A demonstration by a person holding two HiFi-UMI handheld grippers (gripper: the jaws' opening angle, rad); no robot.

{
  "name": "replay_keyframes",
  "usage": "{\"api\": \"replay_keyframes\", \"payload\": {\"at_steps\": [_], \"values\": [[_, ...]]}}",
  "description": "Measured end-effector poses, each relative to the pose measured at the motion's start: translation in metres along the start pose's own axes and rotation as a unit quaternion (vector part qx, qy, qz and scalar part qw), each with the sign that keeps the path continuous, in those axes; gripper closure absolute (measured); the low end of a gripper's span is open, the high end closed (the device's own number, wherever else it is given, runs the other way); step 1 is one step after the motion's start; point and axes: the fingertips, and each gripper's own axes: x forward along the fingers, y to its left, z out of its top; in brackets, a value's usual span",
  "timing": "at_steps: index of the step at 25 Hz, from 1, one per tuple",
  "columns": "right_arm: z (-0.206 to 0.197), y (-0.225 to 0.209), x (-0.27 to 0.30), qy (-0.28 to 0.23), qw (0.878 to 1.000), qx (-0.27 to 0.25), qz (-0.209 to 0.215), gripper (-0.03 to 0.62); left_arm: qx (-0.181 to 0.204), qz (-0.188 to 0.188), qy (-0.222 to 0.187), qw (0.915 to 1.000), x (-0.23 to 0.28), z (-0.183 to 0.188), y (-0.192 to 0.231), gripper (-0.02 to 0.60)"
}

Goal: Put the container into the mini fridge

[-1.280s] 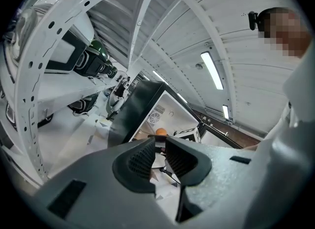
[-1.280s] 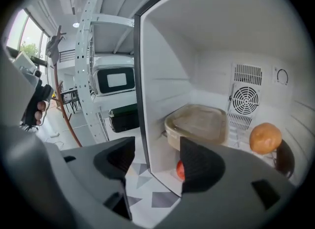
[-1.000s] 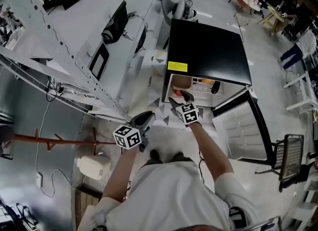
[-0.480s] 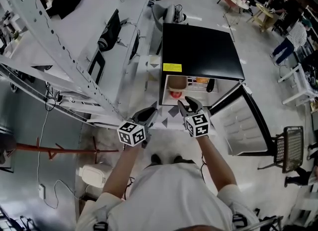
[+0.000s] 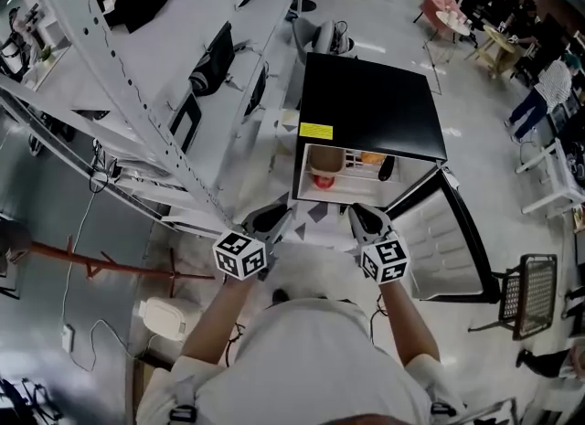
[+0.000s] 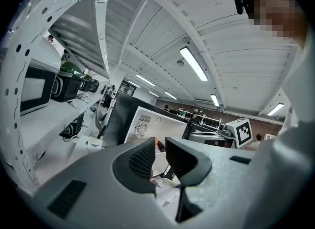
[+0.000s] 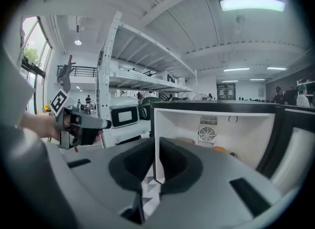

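Black mini fridge (image 5: 370, 108) already holds the container (image 5: 322, 177). Left gripper (image 5: 272, 220) jaws together, right gripper (image 5: 364, 220) jaws just closing to nearly together, both empty. Next, probably: shut the door (image 5: 448, 240).

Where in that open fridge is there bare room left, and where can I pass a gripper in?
Looks bare: the shelf strip between the tan container, left, and the orange item. Free for passing: the floor before the mini fridge, left of its open door. Crowded: the shelf's right end, orange item beside a dark object.
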Motion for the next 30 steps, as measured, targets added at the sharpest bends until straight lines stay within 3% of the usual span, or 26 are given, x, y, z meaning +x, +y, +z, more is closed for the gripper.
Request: {"api": "replay_keyframes", "payload": {"at_steps": [13,30], "values": [[-0.003,-0.018,-0.057,-0.03,0.999,0.042,-0.007,0.588,0.038,0.024,-0.014,0.9989,-0.008,-0.002,-0.043,0.514],[0.008,-0.023,-0.07,-0.044,0.998,0.038,-0.003,0.588,0.031,0.032,-0.027,0.9986,-0.004,0.004,-0.048,0.514]]}}
